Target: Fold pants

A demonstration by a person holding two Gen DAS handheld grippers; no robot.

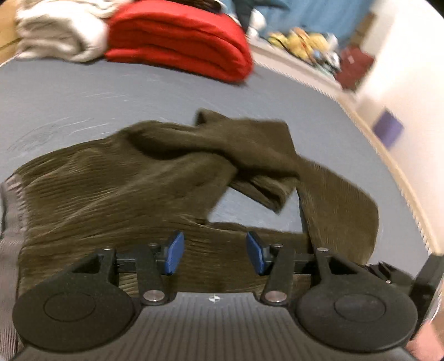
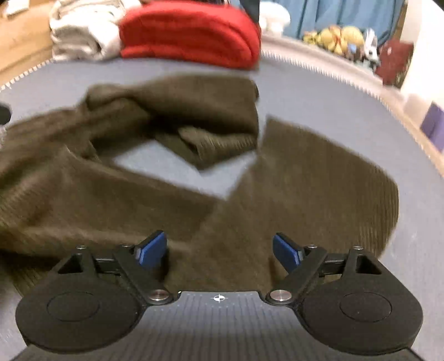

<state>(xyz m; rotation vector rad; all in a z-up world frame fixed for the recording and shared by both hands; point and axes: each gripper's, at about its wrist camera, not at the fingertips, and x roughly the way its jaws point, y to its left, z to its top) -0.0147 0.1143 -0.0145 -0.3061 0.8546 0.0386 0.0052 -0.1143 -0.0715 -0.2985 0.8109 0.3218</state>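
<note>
Olive pants [image 1: 116, 177] lie rumpled on grey table [image 1: 83, 91], legs twisted, unfolded; folding barely begun. Left gripper [image 1: 215, 251] and right gripper [image 2: 219, 250] hover over pants, fingers wide, empty. Red stack [image 1: 180, 39] sits beyond pants.

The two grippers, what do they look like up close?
Both match: the left gripper and right gripper have blue fingertip pads on black linkage arms with silver pivot pins, two round black discs, and a ribbed grey body bearing a small crosshair mark.

A home bedroom: stuffed toys [image 2: 338, 39], folded laundry [image 1: 177, 41], blue curtain [image 2: 333, 14].
</note>
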